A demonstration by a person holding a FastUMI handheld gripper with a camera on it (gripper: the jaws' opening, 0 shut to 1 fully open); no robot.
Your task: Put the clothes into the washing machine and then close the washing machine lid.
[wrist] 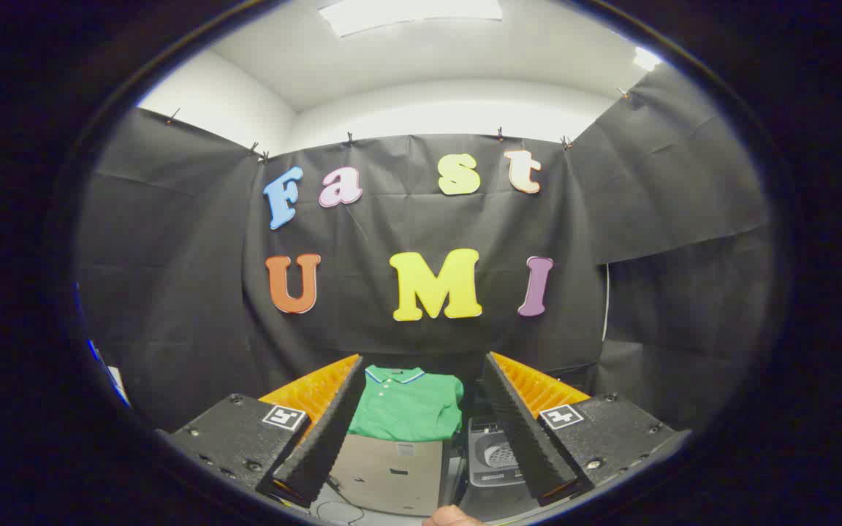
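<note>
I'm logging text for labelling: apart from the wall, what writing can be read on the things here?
Gripper, jaws open: two square coded markers, no words.
Cardboard box: small label, too small to read.
Green polo shirt, washing machine: no text legible.

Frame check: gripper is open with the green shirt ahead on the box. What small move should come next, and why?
Probably ease the open gripper forward and down onto the green shirt. It lies folded on the cardboard box, untouched, seen between the spread fingers, while the washing machine beside the box looks open, so the shirt must be grasped first.
</note>
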